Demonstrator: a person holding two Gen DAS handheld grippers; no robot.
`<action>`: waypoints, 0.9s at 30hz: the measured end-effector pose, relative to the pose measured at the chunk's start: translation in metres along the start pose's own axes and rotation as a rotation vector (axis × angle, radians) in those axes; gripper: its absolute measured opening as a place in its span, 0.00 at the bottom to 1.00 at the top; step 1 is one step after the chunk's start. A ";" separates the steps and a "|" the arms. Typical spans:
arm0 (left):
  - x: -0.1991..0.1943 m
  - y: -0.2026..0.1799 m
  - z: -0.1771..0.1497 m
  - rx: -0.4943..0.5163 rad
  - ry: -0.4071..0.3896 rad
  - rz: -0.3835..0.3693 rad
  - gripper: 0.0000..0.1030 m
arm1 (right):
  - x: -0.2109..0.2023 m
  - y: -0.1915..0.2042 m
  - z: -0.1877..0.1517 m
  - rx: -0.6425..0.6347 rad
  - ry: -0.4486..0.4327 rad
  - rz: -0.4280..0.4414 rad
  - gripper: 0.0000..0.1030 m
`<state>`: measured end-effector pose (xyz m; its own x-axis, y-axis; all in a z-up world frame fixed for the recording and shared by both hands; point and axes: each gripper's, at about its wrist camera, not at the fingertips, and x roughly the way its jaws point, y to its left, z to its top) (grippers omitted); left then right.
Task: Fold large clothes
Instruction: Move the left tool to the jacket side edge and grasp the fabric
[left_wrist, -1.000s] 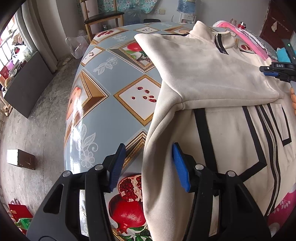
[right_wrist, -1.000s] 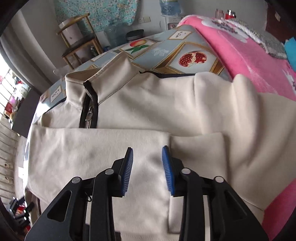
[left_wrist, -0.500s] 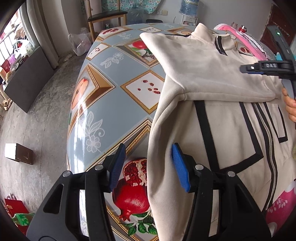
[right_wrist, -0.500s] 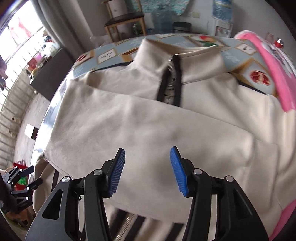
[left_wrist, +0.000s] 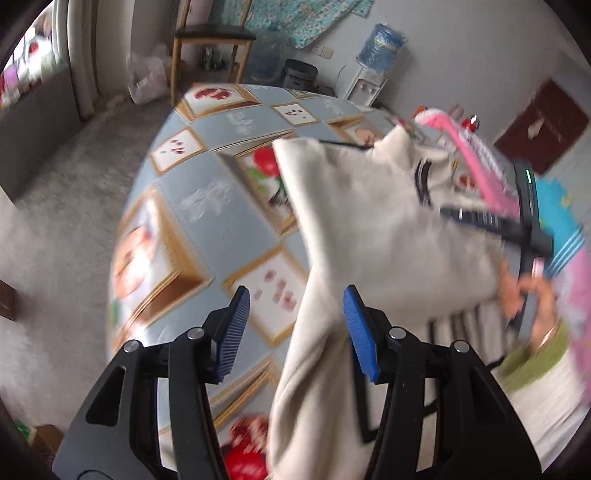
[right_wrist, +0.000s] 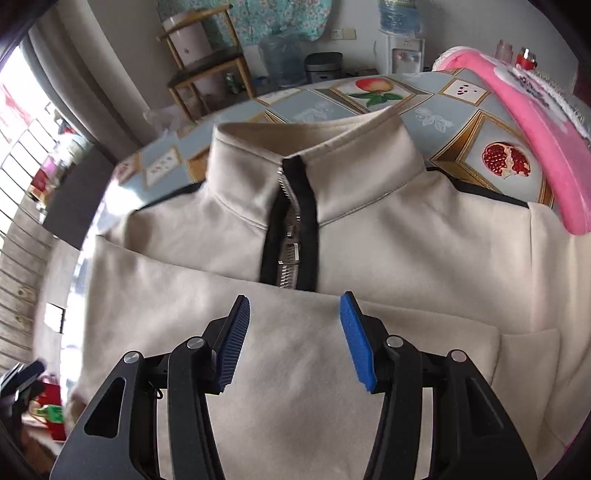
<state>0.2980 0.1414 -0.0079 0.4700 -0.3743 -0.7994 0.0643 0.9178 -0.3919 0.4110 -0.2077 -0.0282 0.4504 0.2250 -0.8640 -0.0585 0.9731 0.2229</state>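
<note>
A cream zip-up jacket (right_wrist: 369, 236) with black trim lies front-up on the table, its collar at the far side and both sleeves folded across the chest. My right gripper (right_wrist: 294, 332) is open and empty just above the folded sleeve (right_wrist: 295, 406), below the zipper (right_wrist: 290, 254). My left gripper (left_wrist: 295, 328) is open and empty over the jacket's left edge (left_wrist: 310, 369), where the cloth hangs at the table's side. The jacket (left_wrist: 369, 229) and the right gripper (left_wrist: 491, 221) also show in the blurred left wrist view.
The table has a blue patterned fruit-print cloth (left_wrist: 221, 206). A pink blanket (right_wrist: 535, 122) lies along its right side. A wooden chair (right_wrist: 210, 74) and a water dispenser (right_wrist: 402, 40) stand beyond the far edge. Floor (left_wrist: 55, 221) lies left of the table.
My left gripper has moved forward along the jacket's left edge and its view is now blurred. My right gripper has shifted toward the collar and centred under the zipper. Both stay open.
</note>
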 end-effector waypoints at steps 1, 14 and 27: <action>0.011 0.003 0.016 -0.031 0.011 -0.017 0.49 | -0.005 0.000 -0.004 0.001 0.002 0.026 0.49; 0.121 -0.010 0.108 -0.003 0.042 0.014 0.04 | -0.030 -0.022 -0.042 0.021 0.030 0.089 0.49; 0.110 0.032 0.101 0.009 -0.017 0.034 0.04 | -0.019 -0.026 -0.053 0.001 0.049 0.050 0.49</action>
<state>0.4411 0.1430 -0.0623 0.4867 -0.3411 -0.8042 0.0560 0.9309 -0.3609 0.3566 -0.2346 -0.0415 0.4029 0.2754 -0.8728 -0.0786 0.9605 0.2668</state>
